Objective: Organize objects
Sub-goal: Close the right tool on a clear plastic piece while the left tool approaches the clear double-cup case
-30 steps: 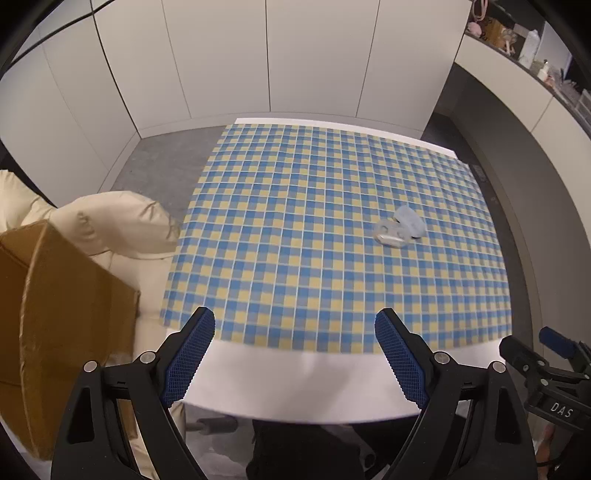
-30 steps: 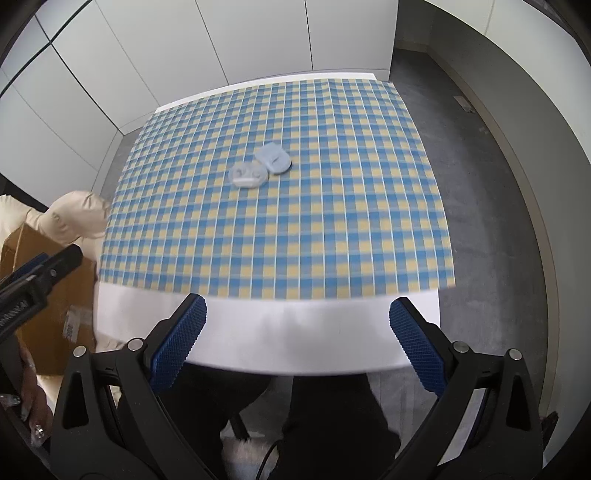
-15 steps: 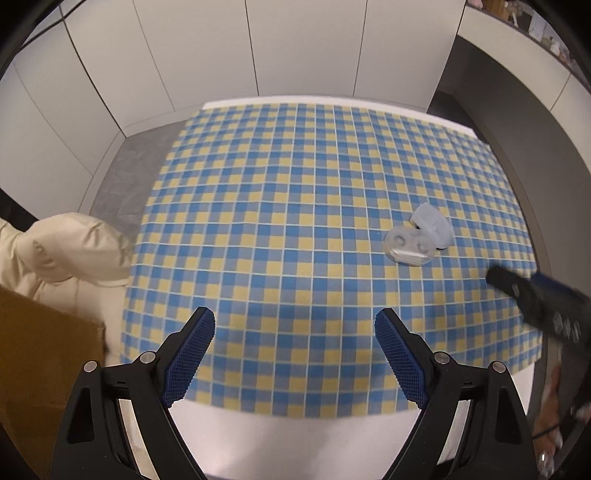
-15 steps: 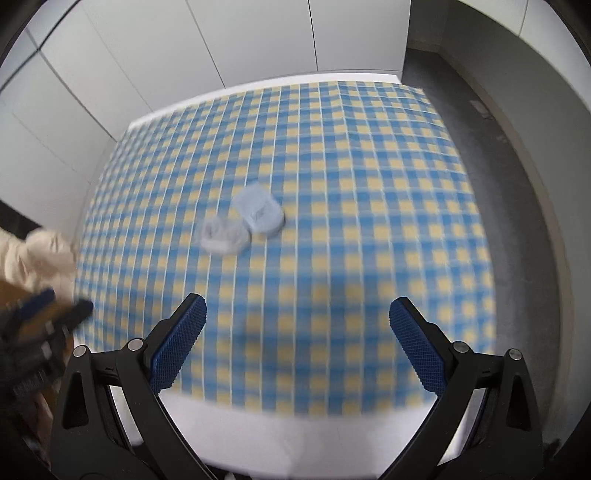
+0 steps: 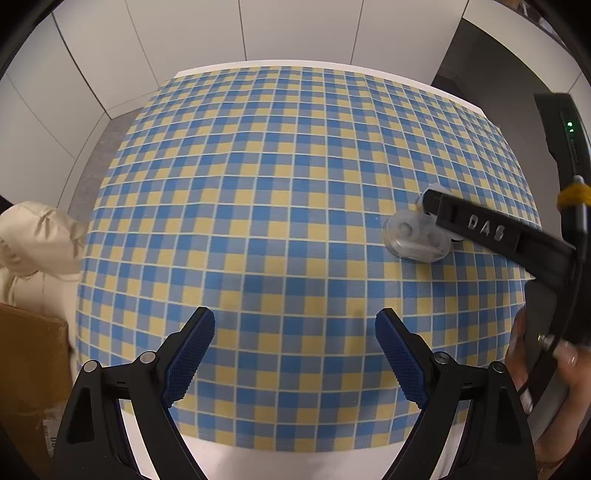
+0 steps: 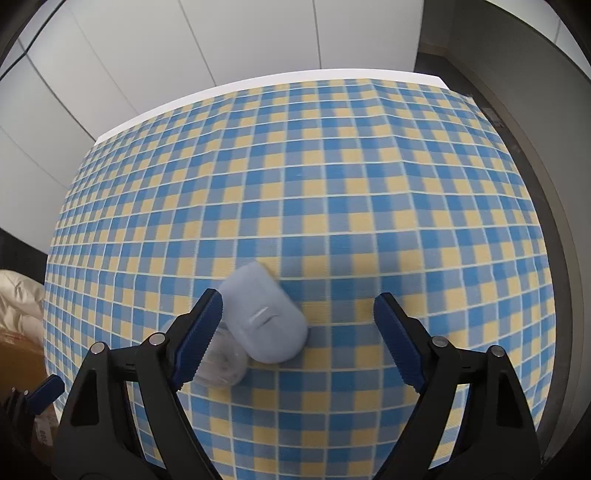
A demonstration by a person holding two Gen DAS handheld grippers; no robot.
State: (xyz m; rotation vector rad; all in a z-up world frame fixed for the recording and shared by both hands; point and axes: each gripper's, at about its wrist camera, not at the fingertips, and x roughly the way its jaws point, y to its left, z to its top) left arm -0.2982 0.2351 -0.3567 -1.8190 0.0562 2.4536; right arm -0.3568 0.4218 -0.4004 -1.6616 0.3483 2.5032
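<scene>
A pale blue lid [image 6: 264,317] lies on the blue-and-yellow checked cloth [image 6: 332,184], touching a clear case [image 6: 221,358] with two round wells. My right gripper [image 6: 297,297] hangs just over them with its jaws closing. The lid sits between the fingers, close against the left finger, far from the right one. The clear case is partly hidden behind that left finger. In the left wrist view the clear case [image 5: 413,240] shows under the right gripper's black finger [image 5: 480,229]. My left gripper [image 5: 295,314] stands open over bare cloth, well to the left of the case.
A cream padded jacket [image 5: 33,236] and a brown cardboard box [image 5: 29,369] sit off the table's left side. White cabinet doors [image 5: 295,29] stand behind the table. A hand [image 5: 565,369] holds the right gripper at the right edge.
Both grippers have come down and forward over the cloth. The right gripper now reaches the lid and case, and its jaws stand narrower than before.
</scene>
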